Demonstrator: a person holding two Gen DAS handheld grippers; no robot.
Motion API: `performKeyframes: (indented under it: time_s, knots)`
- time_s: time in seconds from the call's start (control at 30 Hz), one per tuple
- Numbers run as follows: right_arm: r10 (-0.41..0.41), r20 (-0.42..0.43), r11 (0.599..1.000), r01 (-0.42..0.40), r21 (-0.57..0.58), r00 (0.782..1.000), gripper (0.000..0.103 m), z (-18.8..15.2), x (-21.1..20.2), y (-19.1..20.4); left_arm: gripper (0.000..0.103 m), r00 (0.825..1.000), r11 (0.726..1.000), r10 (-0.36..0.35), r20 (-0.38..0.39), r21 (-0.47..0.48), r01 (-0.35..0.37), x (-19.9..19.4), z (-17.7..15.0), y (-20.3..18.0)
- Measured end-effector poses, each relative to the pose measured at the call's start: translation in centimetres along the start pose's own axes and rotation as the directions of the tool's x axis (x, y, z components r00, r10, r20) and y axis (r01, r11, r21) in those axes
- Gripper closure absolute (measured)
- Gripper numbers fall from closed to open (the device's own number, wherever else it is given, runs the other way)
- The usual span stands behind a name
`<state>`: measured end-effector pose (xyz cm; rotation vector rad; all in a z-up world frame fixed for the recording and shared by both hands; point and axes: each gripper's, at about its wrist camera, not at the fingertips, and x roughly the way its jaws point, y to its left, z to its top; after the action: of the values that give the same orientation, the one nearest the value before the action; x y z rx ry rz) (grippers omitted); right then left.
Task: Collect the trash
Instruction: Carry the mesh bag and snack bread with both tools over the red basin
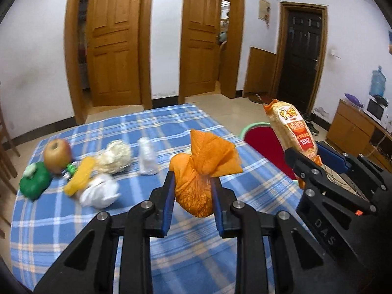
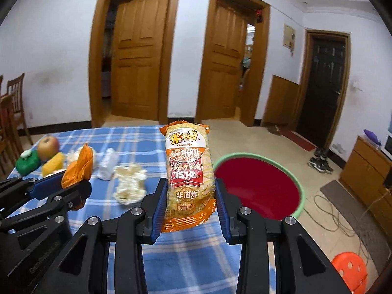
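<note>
Left wrist view: left gripper (image 1: 193, 188) jaws clamp an orange bag (image 1: 196, 186) above the checked table (image 1: 171, 257). Right gripper (image 2: 191, 203) jaws clamp a snack packet (image 2: 187, 171), upright, beside the red basin (image 2: 259, 186). Apple (image 1: 57, 154), green box (image 1: 34, 183) and white wads (image 1: 100, 191) lie on the table.

The lower part of the crumpled orange plastic bag (image 1: 196, 183) is partly hidden by the blue pads of the left claw (image 1: 193, 196). In the right wrist view, the sides of the orange rice-cracker snack packet (image 2: 187, 178) are covered by the right claw (image 2: 188, 210). The red basin with a green rim (image 2: 259, 186) is partly screened by that packet and claw. The green lidded container (image 1: 34, 181) and yellow wrapper (image 1: 79, 178) on the blue plaid counter (image 1: 196, 257) are blurred. The orange plastic stool (image 2: 350, 269) is cut off by the picture's edge.
</note>
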<state>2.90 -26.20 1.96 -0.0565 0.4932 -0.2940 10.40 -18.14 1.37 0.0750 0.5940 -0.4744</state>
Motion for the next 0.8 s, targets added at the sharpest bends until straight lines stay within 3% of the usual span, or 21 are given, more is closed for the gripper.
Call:
performKeyframes:
  time_s: [0.47, 0.8]
  knots:
    - [-0.189, 0.007, 0.980, 0.188, 0.065, 0.982, 0.065, -1.0, -1.1, -6.7, 0.075, 0.990, 0.988, -0.140, -0.023, 0.060, 0.142, 3.6, 1.4, -6.2]
    - [-0.223, 0.000, 0.970, 0.222, 0.103, 0.975, 0.065, -1.4, -0.5, -8.8, 0.075, 0.986, 0.982, -0.166, -0.011, 0.088, 0.166, 5.4, 2.5, -8.2]
